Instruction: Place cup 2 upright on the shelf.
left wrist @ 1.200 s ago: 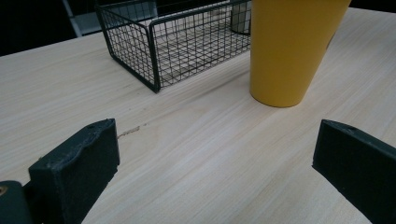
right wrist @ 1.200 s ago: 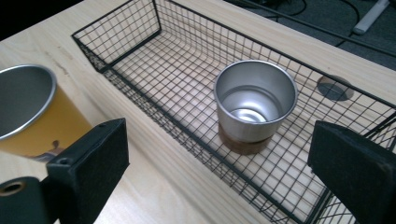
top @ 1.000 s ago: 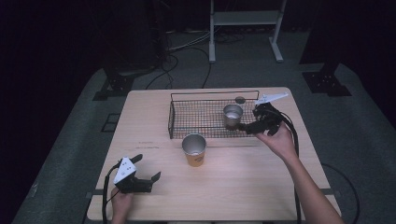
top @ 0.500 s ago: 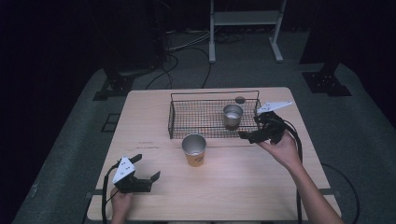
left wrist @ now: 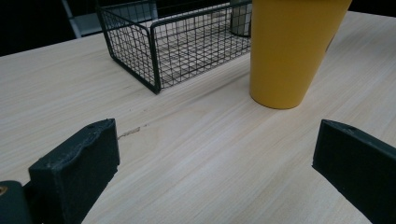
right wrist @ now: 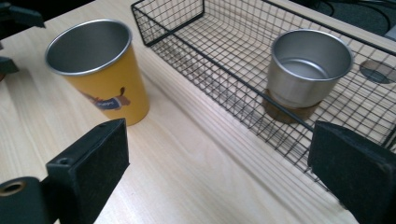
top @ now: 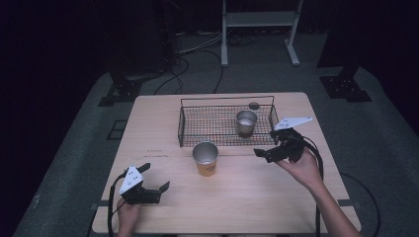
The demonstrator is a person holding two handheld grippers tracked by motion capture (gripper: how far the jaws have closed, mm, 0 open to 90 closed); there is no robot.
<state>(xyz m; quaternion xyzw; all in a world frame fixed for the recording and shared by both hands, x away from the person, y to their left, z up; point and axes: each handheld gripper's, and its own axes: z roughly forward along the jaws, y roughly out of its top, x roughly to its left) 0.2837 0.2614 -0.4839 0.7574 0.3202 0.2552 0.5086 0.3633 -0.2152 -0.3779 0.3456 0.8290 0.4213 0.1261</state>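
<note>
Right gripper backing off the basket, yellow cup looks like the next pick

Near edge first: left gripper (top: pixel 153 187) sits at 7 o'clock, jaws spread, nothing in them, same as a second ago. Mid-table, the yellow cup (top: pixel 205 158) stands upright just in front of the wire basket (top: pixel 188 129). Right gripper (top: pixel 267 154) at 3 o'clock has pulled back and down from the steel cup (top: pixel 246 123), jaws wide and empty. That steel cup is upright inside the basket's right end, so it looks placed and the yellow one's up next

Steel-lined yellow cup (right wrist: pixel 99 70) — matt wood table (right wrist: pixel 187 177).
</note>
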